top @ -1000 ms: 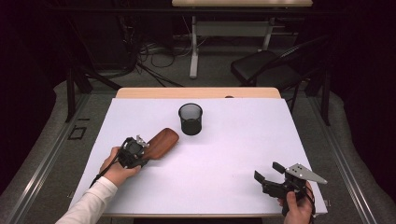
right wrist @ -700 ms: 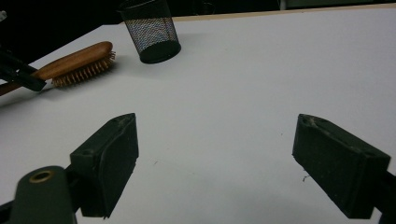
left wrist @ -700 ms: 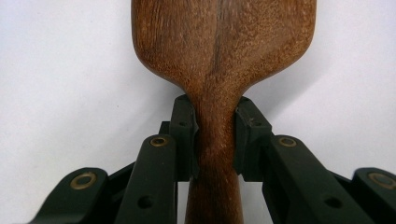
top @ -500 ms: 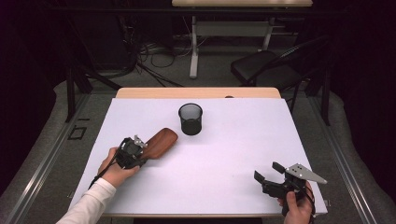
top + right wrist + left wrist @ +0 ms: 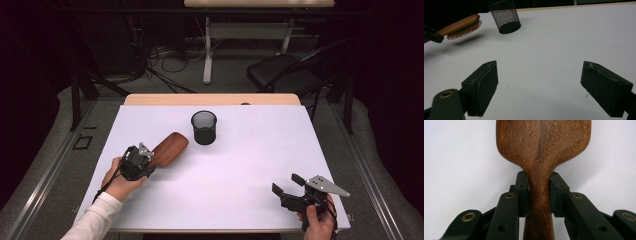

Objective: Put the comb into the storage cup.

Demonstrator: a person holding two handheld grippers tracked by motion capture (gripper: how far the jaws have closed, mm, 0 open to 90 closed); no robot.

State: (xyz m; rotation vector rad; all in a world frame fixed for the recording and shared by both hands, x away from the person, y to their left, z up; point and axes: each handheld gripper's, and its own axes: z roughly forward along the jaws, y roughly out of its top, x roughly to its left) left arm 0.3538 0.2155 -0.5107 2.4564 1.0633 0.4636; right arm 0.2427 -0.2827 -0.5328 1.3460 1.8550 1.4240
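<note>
1. The left tool (image 5: 141, 156) clamps the wooden hairbrush (image 5: 168, 148) at the narrow neck of its handle, probably the surest hold.
2. The brush hangs bristles-down just above the bench (image 5: 240, 170), near the mesh pen cup (image 5: 204, 127), likely its destination.
3. The right tool (image 5: 286, 187) rests open and empty at the near right corner, well apart.

No text, label, brand, number or sign can be read on anything here.
</note>
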